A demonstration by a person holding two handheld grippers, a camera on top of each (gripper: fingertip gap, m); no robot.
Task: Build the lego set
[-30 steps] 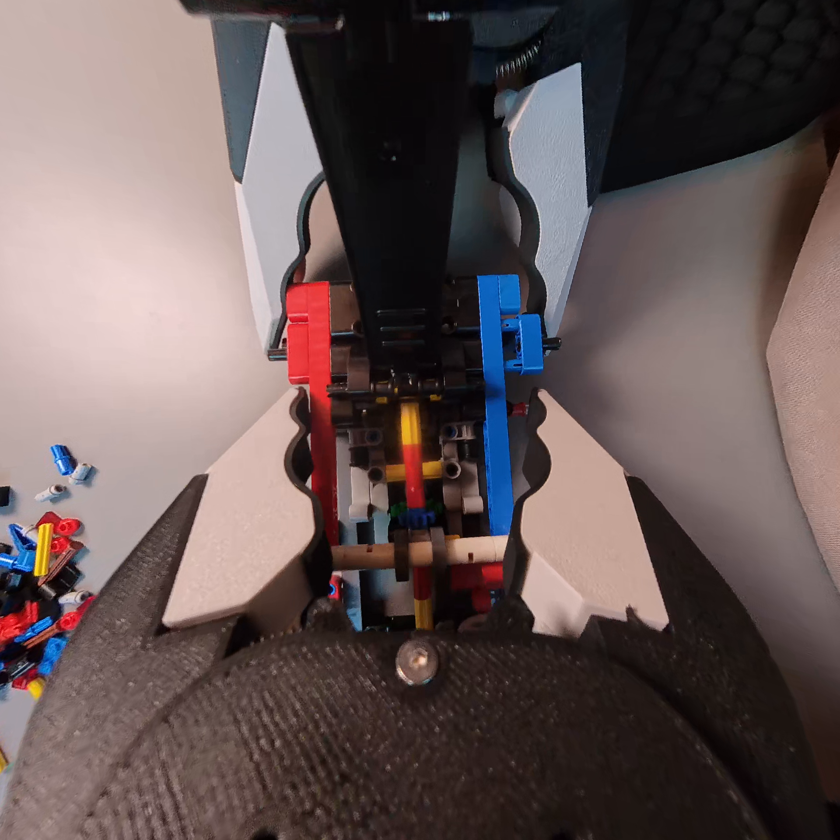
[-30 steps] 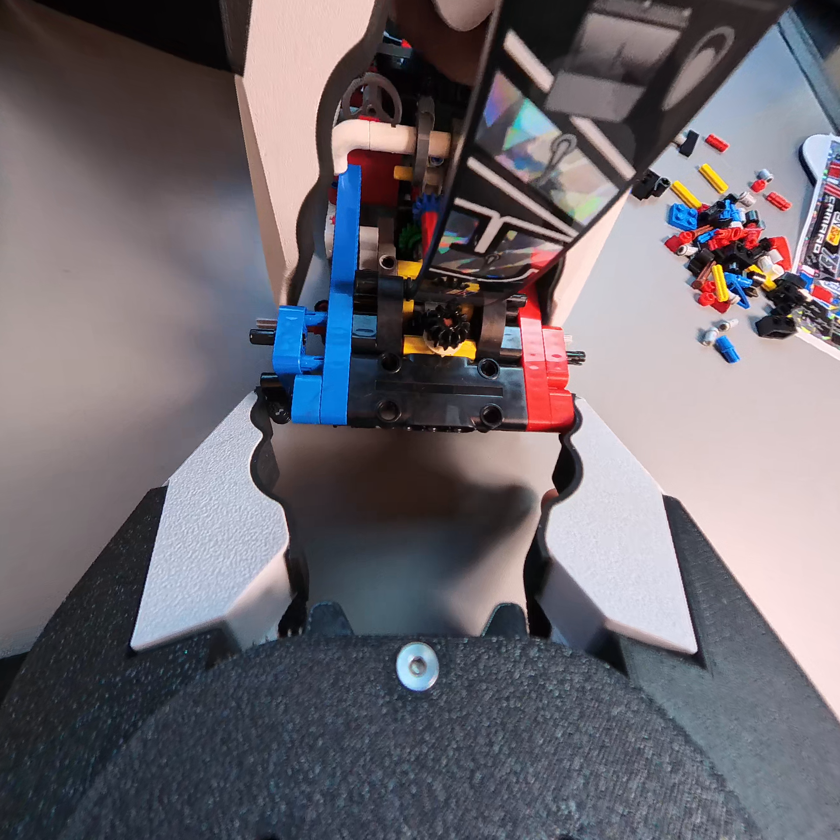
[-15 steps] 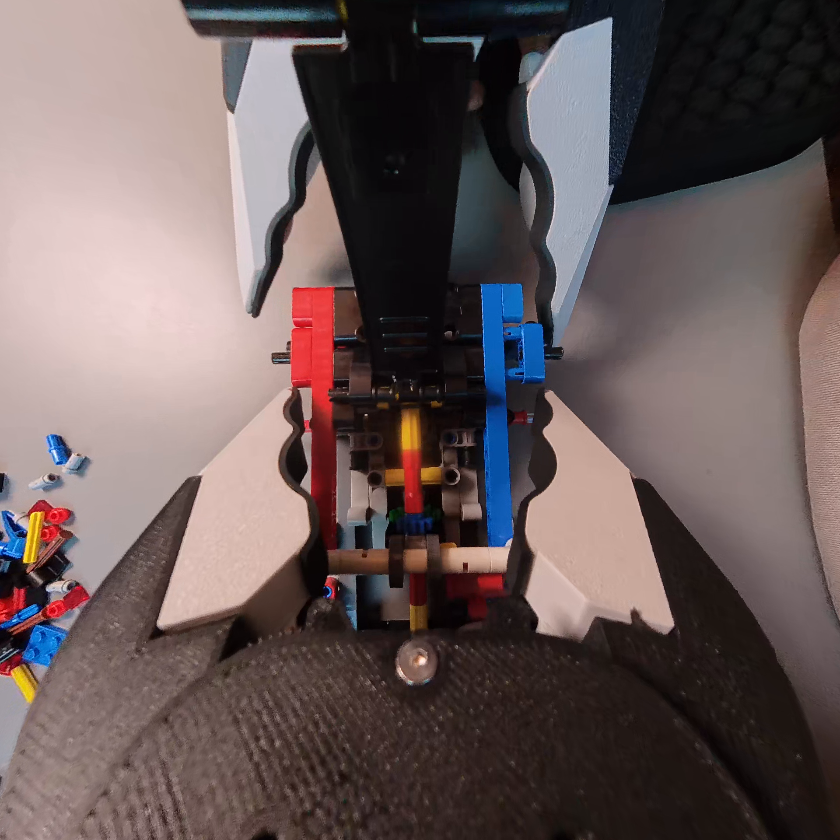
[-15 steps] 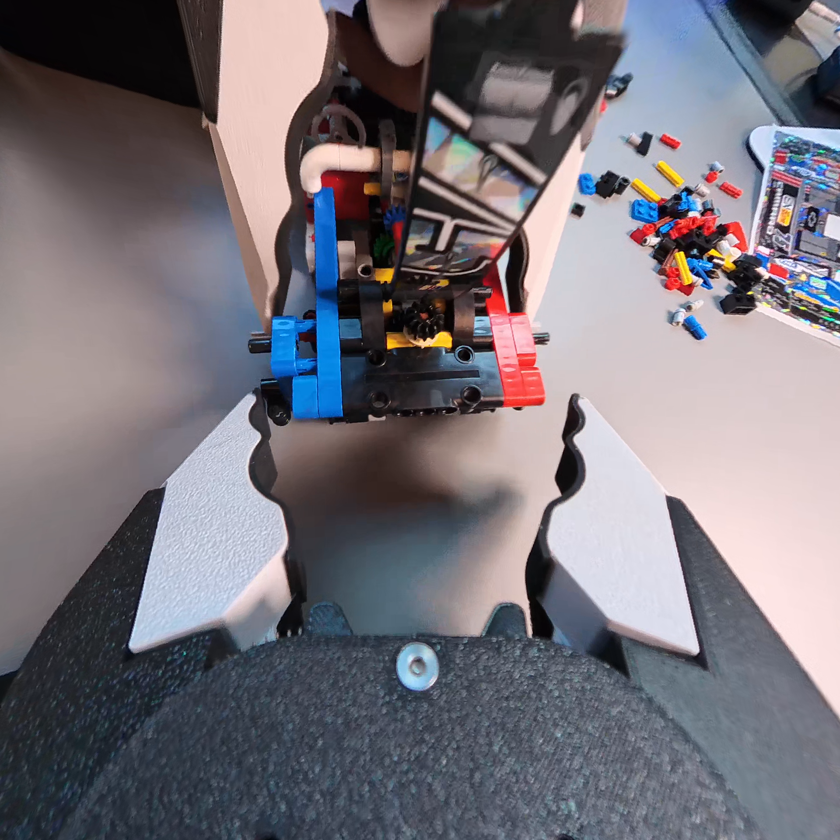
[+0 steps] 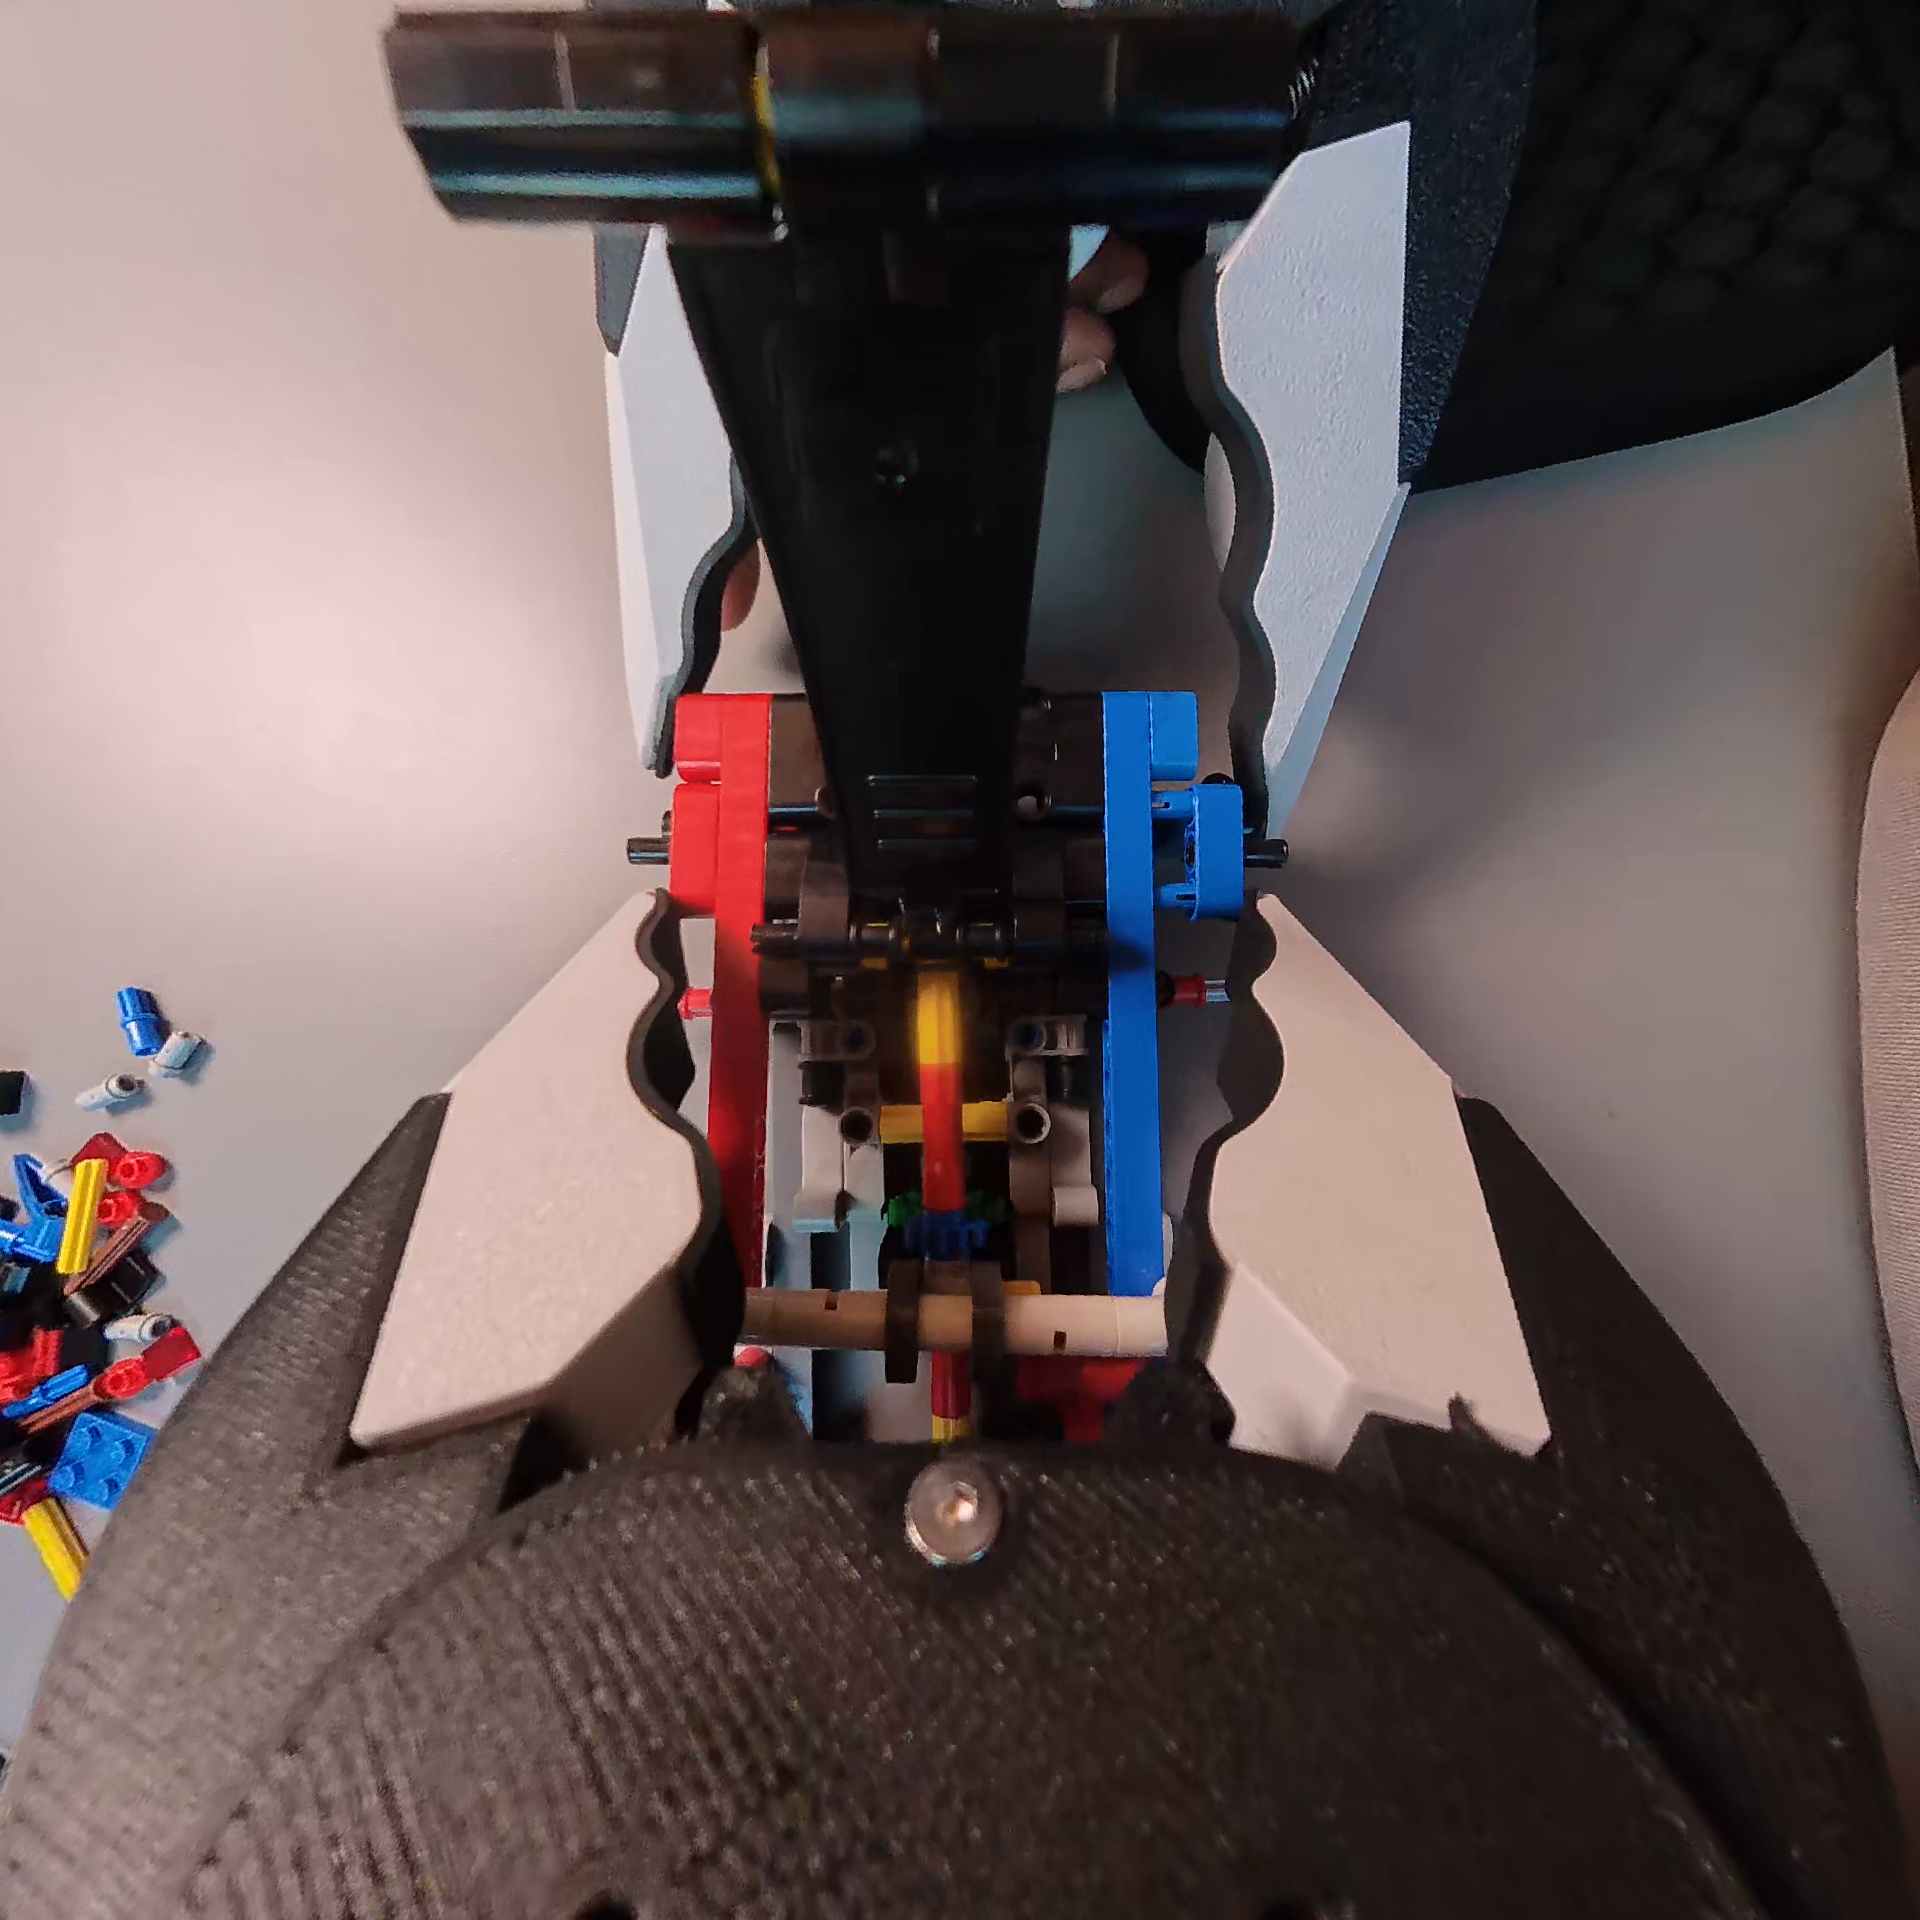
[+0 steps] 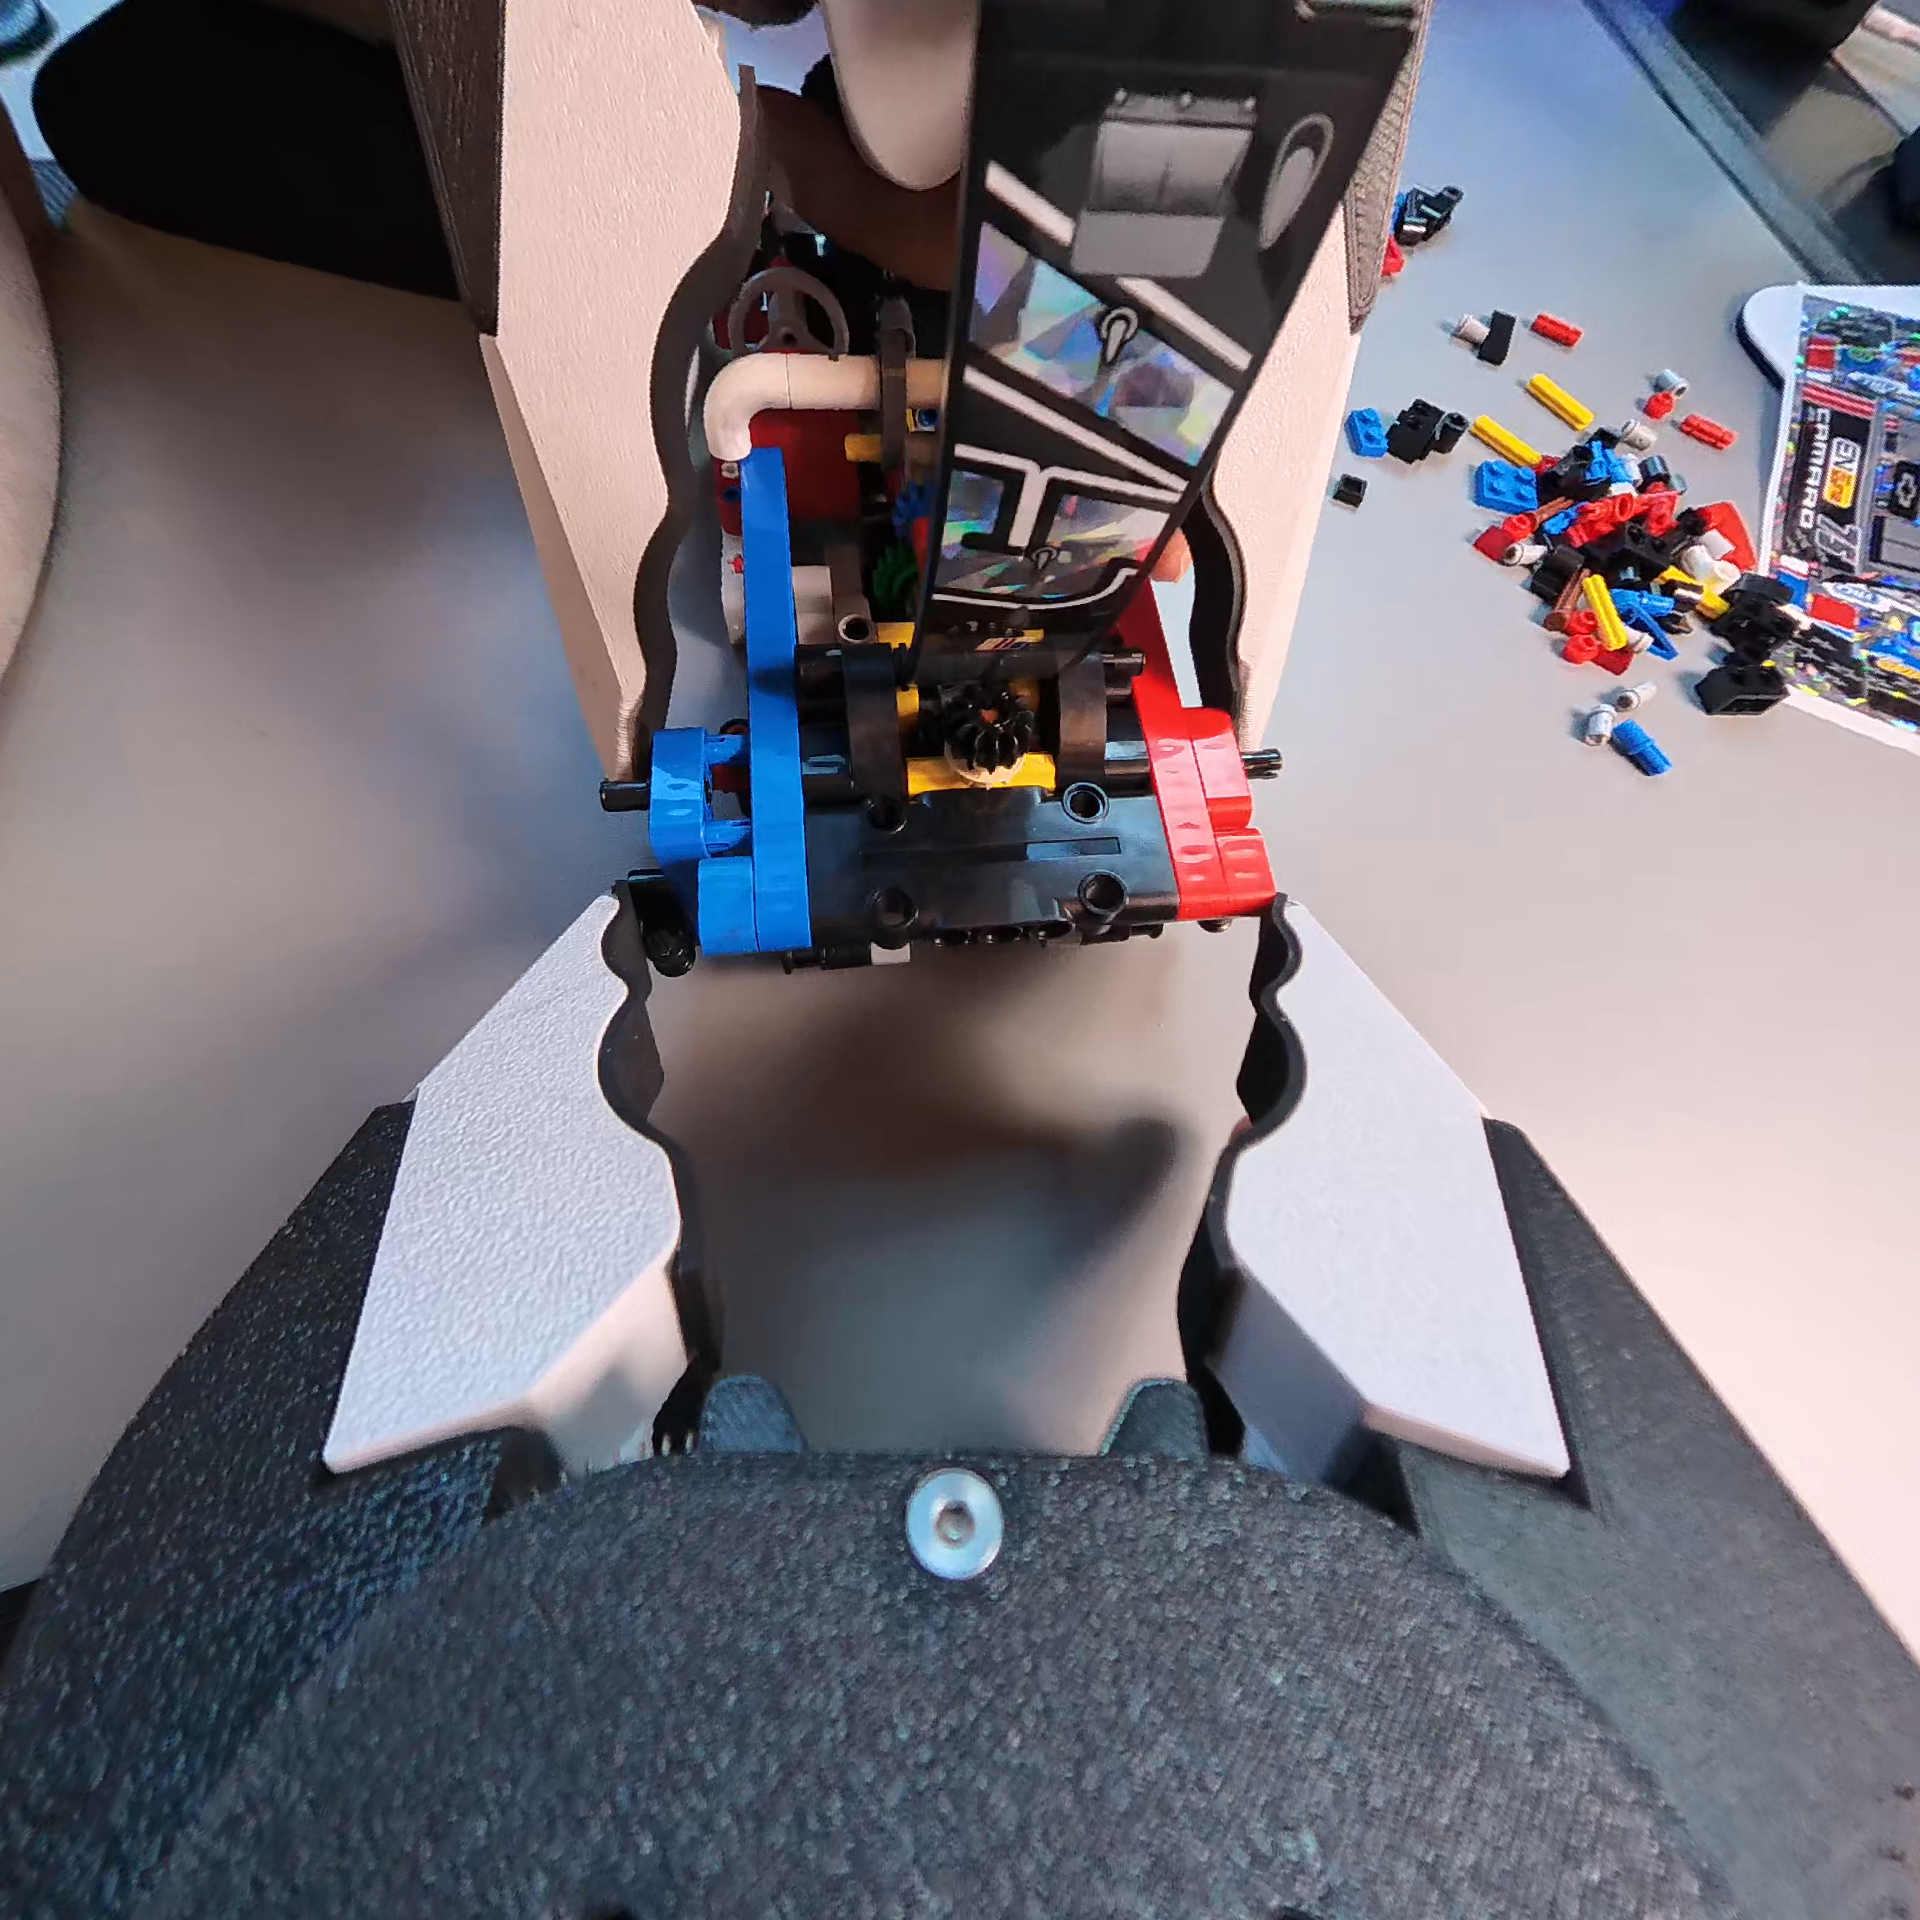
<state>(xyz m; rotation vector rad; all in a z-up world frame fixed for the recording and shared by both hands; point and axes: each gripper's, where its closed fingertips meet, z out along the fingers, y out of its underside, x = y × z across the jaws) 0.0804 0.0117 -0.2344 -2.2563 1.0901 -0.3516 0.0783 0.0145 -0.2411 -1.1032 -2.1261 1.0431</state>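
Lego chassis point(image 5: 935, 1039), a half-built car frame with a red beam on one side and a blue beam on the other, sits clamped between the jaws of the left gripper point(image 5: 951, 1091), held above the grey desk point(image 5: 312, 520). A tall black hood panel point(image 5: 914, 468) rises from its far end. Beyond it the right gripper point(image 6: 951, 1039) faces the frame's end with jaws wide and empty, tips just beside the beam ends. Farther off on the desk lie a pile of loose pieces point(image 6: 1621, 551) and a sticker sheet point(image 6: 1849, 520). Risk: the hood panel looks only hinged on; a nudge from the right gripper's tips could knock it loose or twist the frame in the grip.
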